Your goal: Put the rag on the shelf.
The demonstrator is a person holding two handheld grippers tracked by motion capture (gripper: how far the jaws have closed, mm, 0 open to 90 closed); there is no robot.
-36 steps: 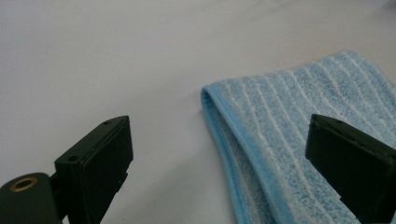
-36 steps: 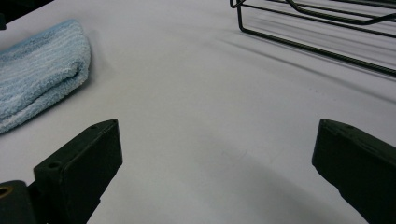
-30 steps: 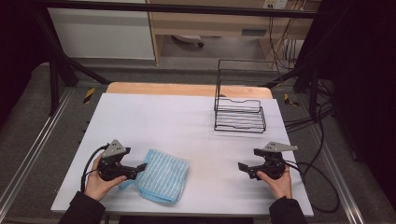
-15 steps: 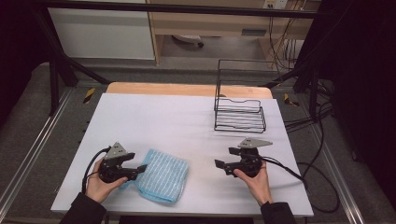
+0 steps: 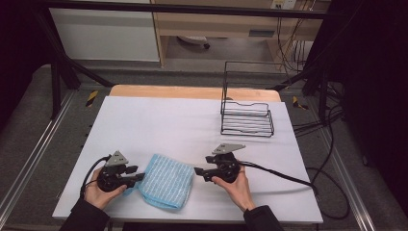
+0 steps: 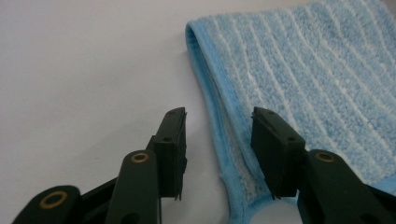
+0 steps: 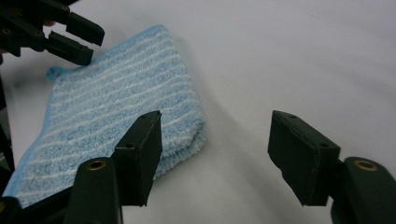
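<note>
Rack (image 5: 247,117) beyond towel (image 5: 166,180), tongs (image 5: 135,178).

White-topped table (image 5: 159,120), grey carpet floor (image 5: 29,110), wooden shelving (image 5: 211,24) behind.

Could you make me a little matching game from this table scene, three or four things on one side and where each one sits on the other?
Things:
1. blue striped cloth
2. wire rack
3. left gripper
4. right gripper

Places:
A. far right part of the table
B. jaws astride the cloth's hemmed edge
C. folded, between the two grippers
D. jaws apart, just short of the cloth's folded corner

Pairs: 1-C, 2-A, 3-B, 4-D
</note>
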